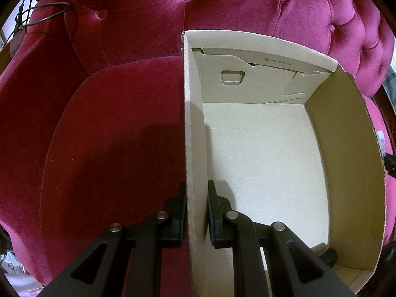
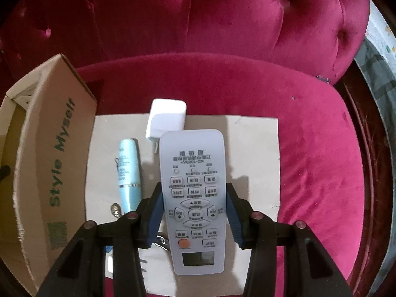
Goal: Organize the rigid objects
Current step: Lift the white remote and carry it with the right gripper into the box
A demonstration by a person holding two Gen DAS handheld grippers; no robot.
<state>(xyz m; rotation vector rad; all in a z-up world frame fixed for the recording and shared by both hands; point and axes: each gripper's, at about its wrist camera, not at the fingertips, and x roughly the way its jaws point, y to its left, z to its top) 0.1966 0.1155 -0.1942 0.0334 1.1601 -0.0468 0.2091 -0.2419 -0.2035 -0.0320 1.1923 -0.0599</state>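
Note:
An open cardboard box sits on a pink velvet seat; its inside is bare. My left gripper is shut on the box's left wall, one finger outside, one inside. In the right wrist view the same box, printed "Style Myself", stands at the left. My right gripper is shut on a white air-conditioner remote, its blue pads against both long sides. A light blue tube and a white charger plug lie on a cardboard sheet beside the remote.
The pink tufted seat back rises behind everything. A small metal key piece lies near the tube's near end, and another metal bit shows under the remote. Bare cushion spreads to the right of the sheet.

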